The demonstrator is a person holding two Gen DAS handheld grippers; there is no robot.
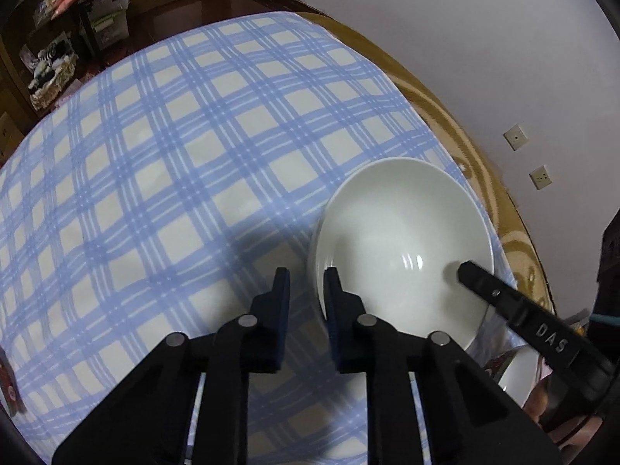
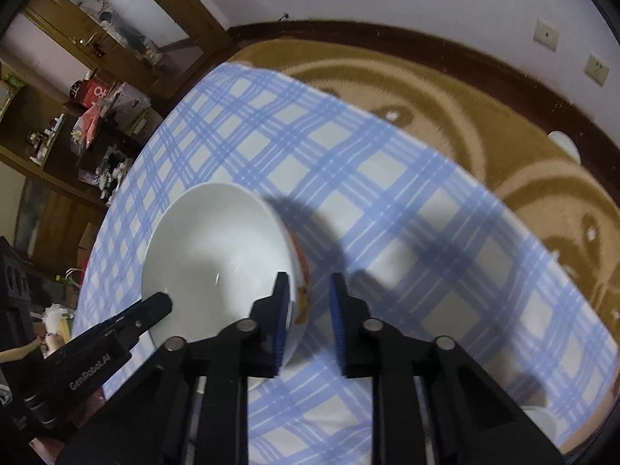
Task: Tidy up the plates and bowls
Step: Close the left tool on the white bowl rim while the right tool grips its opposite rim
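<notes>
A white bowl (image 1: 403, 248) with an orange pattern on its outer wall (image 2: 217, 248) stands on the blue checked tablecloth (image 1: 174, 162). My left gripper (image 1: 306, 275) is open and straddles the bowl's near-left rim, one finger inside, one outside. My right gripper (image 2: 309, 283) is open and straddles the opposite rim the same way. Each gripper's finger shows inside the bowl in the other's view, the right one (image 1: 476, 275) and the left one (image 2: 155, 306).
The round table's brown patterned top (image 2: 484, 124) shows beyond the cloth. A small white dish (image 2: 564, 145) lies at its far right edge. Wooden shelves with boxes and clutter (image 2: 89, 116) stand to the left. A white wall with sockets (image 1: 540, 176) is behind.
</notes>
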